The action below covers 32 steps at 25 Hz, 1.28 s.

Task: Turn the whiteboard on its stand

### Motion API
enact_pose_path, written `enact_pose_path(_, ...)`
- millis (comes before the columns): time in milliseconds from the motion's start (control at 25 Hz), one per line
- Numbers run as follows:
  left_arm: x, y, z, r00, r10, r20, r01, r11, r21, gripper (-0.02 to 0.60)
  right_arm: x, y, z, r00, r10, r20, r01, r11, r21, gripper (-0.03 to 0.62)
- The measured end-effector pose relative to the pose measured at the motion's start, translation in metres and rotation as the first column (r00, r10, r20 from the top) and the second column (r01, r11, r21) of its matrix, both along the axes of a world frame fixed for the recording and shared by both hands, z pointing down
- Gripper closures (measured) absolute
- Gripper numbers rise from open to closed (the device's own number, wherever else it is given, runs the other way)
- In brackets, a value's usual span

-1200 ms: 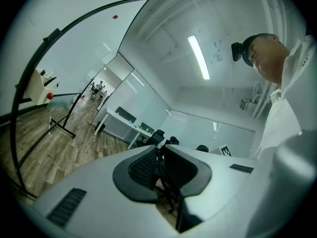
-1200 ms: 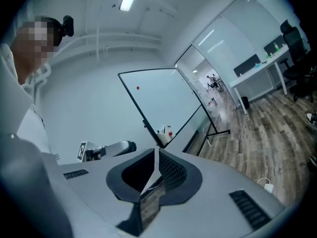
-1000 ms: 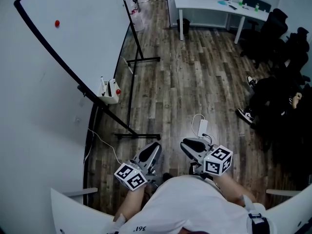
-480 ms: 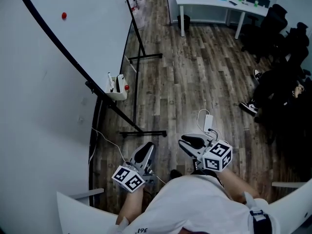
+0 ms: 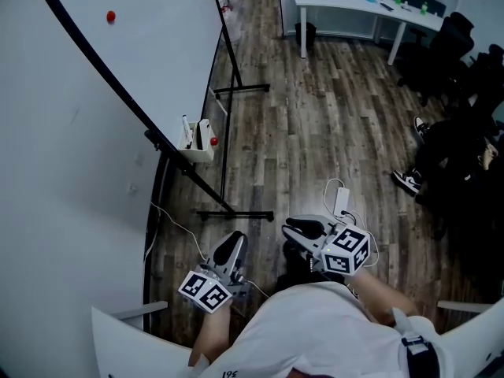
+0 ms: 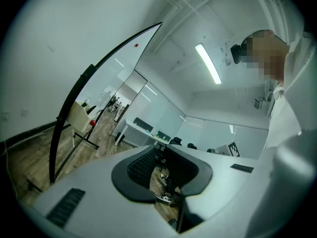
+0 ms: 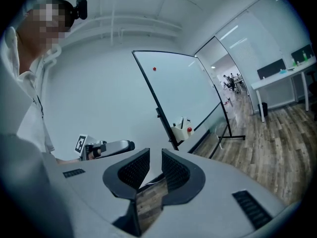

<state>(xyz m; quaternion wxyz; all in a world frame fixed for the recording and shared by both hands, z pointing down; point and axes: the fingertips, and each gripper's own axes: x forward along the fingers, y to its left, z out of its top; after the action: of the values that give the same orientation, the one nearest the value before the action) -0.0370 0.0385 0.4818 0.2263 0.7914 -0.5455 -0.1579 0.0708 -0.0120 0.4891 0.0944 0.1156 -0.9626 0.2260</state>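
**Head view.** The whiteboard (image 5: 157, 46) is observed at upper left, hung on its black stand (image 5: 236, 213) close to the wall (image 5: 63, 203) and tipped off vertical, which suggests a pivoting mount. A red magnet (image 5: 111, 16) is noted on its face. A small tray (image 5: 197, 142) of markers is fixed at its lower edge. The left gripper (image 5: 231, 246) and right gripper (image 5: 303, 228) are held low in front of the person, well apart from the board, over the wooden floor (image 5: 315, 132). Neither is touching anything. A white desk (image 5: 346, 10) is seen at the far end of the room.

**Left gripper view.** The fingers (image 6: 140, 168) are found barely parted, with only a narrow slit between them, and nothing is pinched. The board is seen nearly edge-on to the left, out of reach.

**Right gripper view.** The fingers (image 7: 174, 171) are likewise barely parted and nothing is held. The board and tray are framed ahead (the left gripper is also caught at lower left).

**Assessment.** The grippers are judged to be carried idle during an approach. No contact with the frame is made, so the turning is not yet begun. A wider spread will probably be needed to take the black edge.
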Motion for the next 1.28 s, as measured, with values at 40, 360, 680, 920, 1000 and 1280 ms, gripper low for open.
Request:
enact_pose_path(40, -0.005, -0.004, 0.000, 1.000, -0.010, 0.004, 0.010, 1.000, 0.001, 0.529, -0.006, -0.005, 0.001, 1.000, -0.011, 0.001, 0.011, 1.000, 0.005, 0.503)
enact_pose_path(360, -0.037, -0.059, -0.013, 0.996, -0.081, 0.036, 0.080, 0.997, 0.016, 0.529, -0.048, -0.071, -0.007, 0.996, -0.074, 0.053, 0.073, 0.997, 0.009, 0.503)
enact_pose_path(680, -0.057, -0.116, -0.025, 0.990, -0.131, 0.058, 0.130, 0.991, 0.023, 0.519, -0.065, -0.140, -0.008, 0.996, -0.078, 0.052, 0.078, 0.997, 0.002, 0.503)
enact_pose_path(920, -0.085, -0.127, -0.023, 0.978, -0.196, 0.073, 0.196, 0.981, 0.014, 0.499, -0.081, -0.160, -0.004, 0.995, -0.087, 0.045, 0.087, 0.996, -0.011, 0.502)
enact_pose_path(1000, -0.096, -0.129, -0.024, 0.974, -0.212, 0.077, 0.212, 0.977, 0.016, 0.495, -0.089, -0.163, -0.006, 0.995, -0.091, 0.045, 0.092, 0.996, -0.016, 0.503)
enact_pose_path(1280, -0.132, -0.131, -0.025, 0.979, -0.186, 0.088, 0.186, 0.983, 0.015, 0.489, -0.120, -0.159, -0.004, 0.997, -0.063, 0.041, 0.064, 0.998, -0.026, 0.502)
